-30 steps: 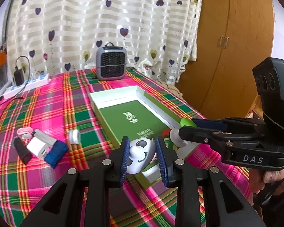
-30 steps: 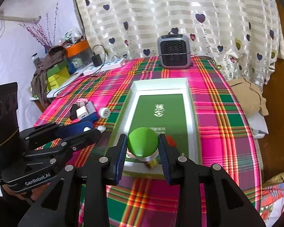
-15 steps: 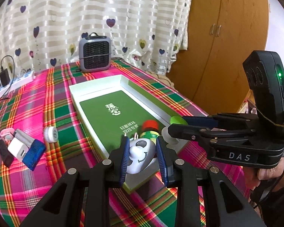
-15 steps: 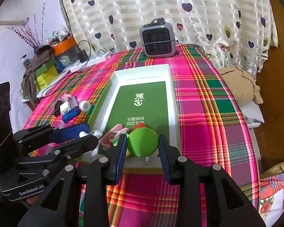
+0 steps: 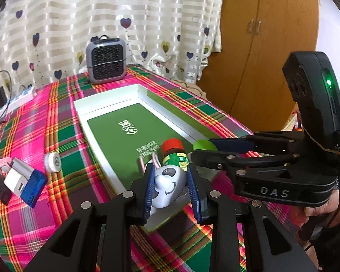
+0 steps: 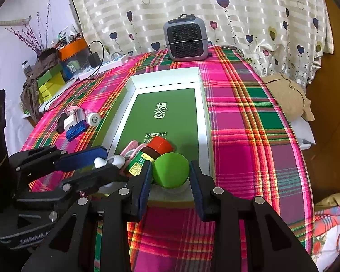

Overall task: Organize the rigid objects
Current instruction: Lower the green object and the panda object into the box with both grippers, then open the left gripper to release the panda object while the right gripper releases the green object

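**Both grippers at the near end of the tray, each with an object between its fingers**

The left gripper (image 5: 171, 187) has its blue-padded fingers (image 5: 148, 190) closed on a white, rounded panda-face toy (image 5: 167, 184). The toy sits at the near end of the shallow white rectangular tray with a green printed insert (image 6: 204, 113). Whether the toy touches the tray floor cannot be determined.

The right gripper (image 6: 171, 173) has its fingers on either side of a green round-capped container (image 6: 171, 170), also at the near end of the tray. The left finger touches the cap; a narrow gap shows at the right finger, so whether the cap is clamped cannot be told.

Between the two held objects lies a small brown bottle with a red cap and green-yellow label (image 6: 150, 153), tipped on its side inside the tray. Pink looped strips (image 6: 130, 148) lie just beside it, near the toy.

The tray rests on a table covered with a pink-and-green plaid cloth (image 6: 249, 136). To the left of the tray, on the cloth, lies a cluster: a white round disc (image 5: 52, 162), a white charger block (image 5: 17, 180), a blue rectangular case (image 5: 32, 187) and a dark flat piece (image 5: 1, 187). A grey box-shaped fan heater (image 5: 106, 61) stands at the far end of the table, in front of a heart-print curtain (image 5: 102, 11).
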A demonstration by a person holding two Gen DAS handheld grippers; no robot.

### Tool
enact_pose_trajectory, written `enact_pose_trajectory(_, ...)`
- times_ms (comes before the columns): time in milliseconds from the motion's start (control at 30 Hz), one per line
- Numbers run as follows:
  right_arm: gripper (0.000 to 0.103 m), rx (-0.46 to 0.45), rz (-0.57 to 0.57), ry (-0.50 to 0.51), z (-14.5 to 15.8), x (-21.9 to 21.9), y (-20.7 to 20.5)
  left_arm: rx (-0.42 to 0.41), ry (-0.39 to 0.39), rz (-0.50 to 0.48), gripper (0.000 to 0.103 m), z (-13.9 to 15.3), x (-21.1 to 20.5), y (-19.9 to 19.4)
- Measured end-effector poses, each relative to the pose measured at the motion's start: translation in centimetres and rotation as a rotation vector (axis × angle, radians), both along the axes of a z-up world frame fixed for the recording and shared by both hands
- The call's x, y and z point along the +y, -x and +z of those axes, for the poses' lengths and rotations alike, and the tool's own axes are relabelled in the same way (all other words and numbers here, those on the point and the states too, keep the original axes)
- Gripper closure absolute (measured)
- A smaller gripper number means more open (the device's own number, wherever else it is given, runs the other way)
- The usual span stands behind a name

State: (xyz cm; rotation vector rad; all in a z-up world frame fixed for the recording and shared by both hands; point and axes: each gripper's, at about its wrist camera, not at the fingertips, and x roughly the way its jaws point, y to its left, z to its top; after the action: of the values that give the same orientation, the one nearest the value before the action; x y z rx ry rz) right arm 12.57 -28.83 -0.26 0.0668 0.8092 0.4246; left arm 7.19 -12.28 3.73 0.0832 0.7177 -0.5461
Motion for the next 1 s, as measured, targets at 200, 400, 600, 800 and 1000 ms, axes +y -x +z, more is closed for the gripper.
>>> enact_pose_trajectory(200,0.068,0.003,-0.003,0.003,-0.1,0.0,-0.1,-0.005,-0.003,-0.009,0.076,-0.1,-0.2,0.1)
enact_pose_trajectory(400,0.068,0.001,-0.007,0.009,-0.2,0.1,-0.1,0.019,-0.047,0.022,0.08,-0.9,-0.3,-0.8)
enact_pose_trajectory(600,0.068,-0.01,-0.007,0.025,-0.1,0.3,0.2,0.025,-0.048,0.036,0.08,-1.3,0.0,-1.2)
enact_pose_trajectory(800,0.067,-0.032,0.0,0.032,0.3,0.5,0.6,0.018,-0.008,0.061,0.08,-0.9,0.7,-1.4)
enact_pose_trajectory(1000,0.064,-0.08,0.013,0.038,1.3,0.9,1.2,0.003,0.021,0.075,0.08,-0.5,1.1,-1.3)
